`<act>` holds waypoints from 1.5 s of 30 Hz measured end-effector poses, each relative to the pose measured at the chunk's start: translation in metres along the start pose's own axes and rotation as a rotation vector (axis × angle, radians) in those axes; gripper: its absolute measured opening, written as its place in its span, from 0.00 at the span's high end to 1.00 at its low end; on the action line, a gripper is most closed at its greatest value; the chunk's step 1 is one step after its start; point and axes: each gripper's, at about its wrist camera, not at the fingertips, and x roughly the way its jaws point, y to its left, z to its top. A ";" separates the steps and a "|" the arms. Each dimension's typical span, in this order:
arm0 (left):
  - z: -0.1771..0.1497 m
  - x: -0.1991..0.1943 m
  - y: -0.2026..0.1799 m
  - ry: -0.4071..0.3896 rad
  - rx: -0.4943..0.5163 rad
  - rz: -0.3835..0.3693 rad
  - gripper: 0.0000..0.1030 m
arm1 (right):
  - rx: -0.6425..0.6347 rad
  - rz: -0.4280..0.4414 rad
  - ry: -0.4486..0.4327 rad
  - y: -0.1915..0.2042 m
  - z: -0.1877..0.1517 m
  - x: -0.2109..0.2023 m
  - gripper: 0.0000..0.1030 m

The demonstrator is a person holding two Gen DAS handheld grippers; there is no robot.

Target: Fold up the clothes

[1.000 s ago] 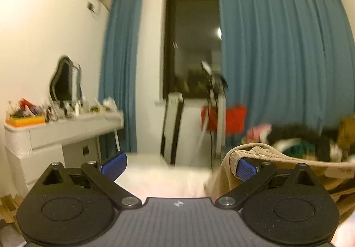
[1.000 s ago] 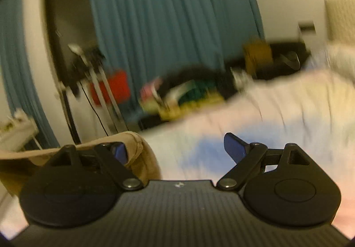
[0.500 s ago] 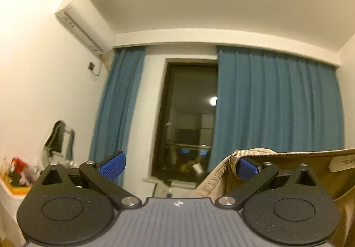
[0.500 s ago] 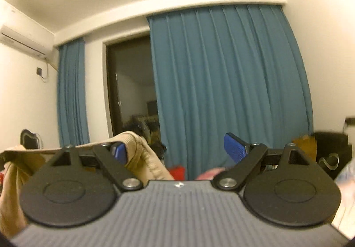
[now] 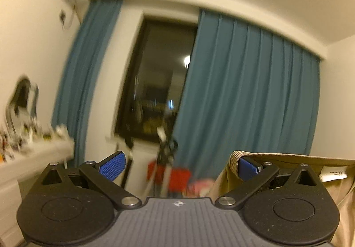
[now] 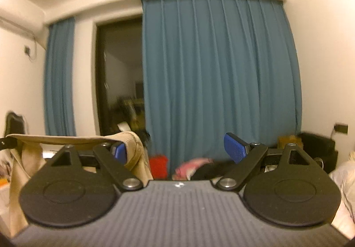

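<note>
Two grippers open | tan garment [image 5: 288, 158] hooked on both

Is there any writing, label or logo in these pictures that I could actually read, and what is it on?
White tag sewn inside the tan garment: dark print, too small and blurred to read.
Small round emblem on the left gripper's body: a symbol, no letters.
Small mark on the right gripper's body: blurred, unreadable.
No other text shows.
</note>
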 end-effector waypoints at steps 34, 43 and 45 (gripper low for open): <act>-0.457 0.528 0.078 0.722 0.096 -0.029 0.00 | -0.003 -0.014 0.706 -0.046 -0.437 0.442 0.15; -0.396 0.371 0.061 0.614 0.047 -0.071 0.00 | 0.087 0.004 0.564 -0.032 -0.381 0.304 0.15; -0.388 0.327 0.056 0.578 0.043 -0.075 0.00 | 0.121 0.012 0.538 -0.030 -0.375 0.261 0.15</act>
